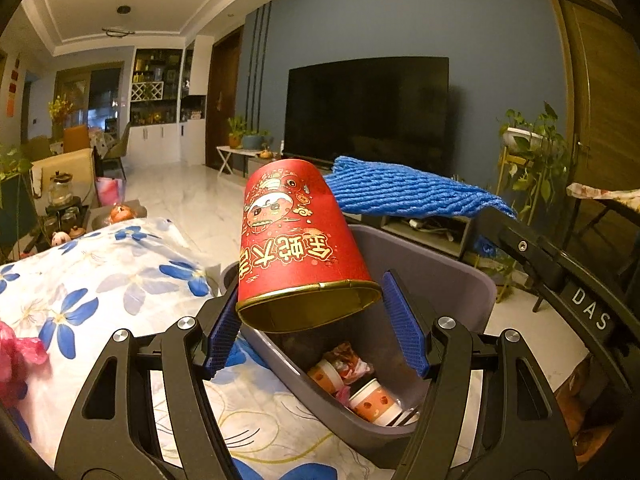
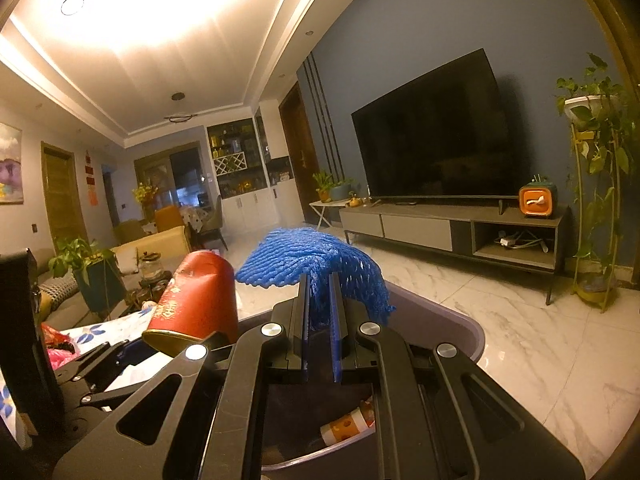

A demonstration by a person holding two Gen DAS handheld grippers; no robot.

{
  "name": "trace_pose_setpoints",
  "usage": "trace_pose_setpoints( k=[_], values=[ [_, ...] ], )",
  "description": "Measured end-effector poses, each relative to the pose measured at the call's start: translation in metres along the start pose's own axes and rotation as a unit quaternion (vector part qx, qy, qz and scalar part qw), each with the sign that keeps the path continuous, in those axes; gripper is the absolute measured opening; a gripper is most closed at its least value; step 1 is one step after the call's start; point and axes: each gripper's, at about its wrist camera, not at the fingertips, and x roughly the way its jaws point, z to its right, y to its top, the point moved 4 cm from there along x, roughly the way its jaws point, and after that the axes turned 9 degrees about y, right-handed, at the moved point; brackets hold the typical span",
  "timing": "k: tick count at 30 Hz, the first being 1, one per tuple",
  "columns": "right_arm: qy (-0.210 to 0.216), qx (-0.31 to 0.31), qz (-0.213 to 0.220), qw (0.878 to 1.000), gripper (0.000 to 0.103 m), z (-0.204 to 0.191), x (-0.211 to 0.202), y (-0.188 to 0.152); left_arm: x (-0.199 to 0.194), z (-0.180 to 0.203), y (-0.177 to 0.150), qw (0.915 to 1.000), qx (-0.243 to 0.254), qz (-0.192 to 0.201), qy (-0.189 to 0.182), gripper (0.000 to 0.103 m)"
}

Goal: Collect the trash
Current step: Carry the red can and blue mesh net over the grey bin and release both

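Both hand-held grippers over the bin, each carrying trash.

Left hand-held gripper (image 1: 316, 328), jaws wide, holds red paper cup (image 1: 298, 240) by its rim, mouth toward camera, bottom tipped to 12 o'clock, above grey trash bin (image 1: 460, 288). Bin sits at worktop edge on floral cloth (image 1: 100, 280), small paper cups (image 1: 374, 400) and wrappers inside. At 2 o'clock, right hand-held gripper (image 2: 320, 320), jaws narrow, pinches blue foam net (image 2: 312, 268) above the bin.

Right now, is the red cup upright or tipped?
Tipped: the red cup leans with its gold-rimmed mouth facing the camera, over the grey bin.
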Motion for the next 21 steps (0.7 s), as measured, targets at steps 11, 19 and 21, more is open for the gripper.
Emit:
trace_pose_setpoints(
  k=[11,19,21],
  values=[
    [0.014,0.018,-0.018,1.0,0.043,0.009,0.013,-0.002,0.017,-0.003,-0.01,0.9997,-0.005,-0.023,-0.01,0.071],
    [0.0,0.013,-0.006,1.0,0.048,0.009,0.001,0.002,0.012,-0.016,-0.013,0.9992,-0.026,-0.031,0.006,0.082],
    [0.0,0.01,0.0,1.0,0.05,0.006,-0.004,0.004,0.008,-0.018,-0.013,0.9989,-0.031,-0.032,0.013,0.082]
  ],
)
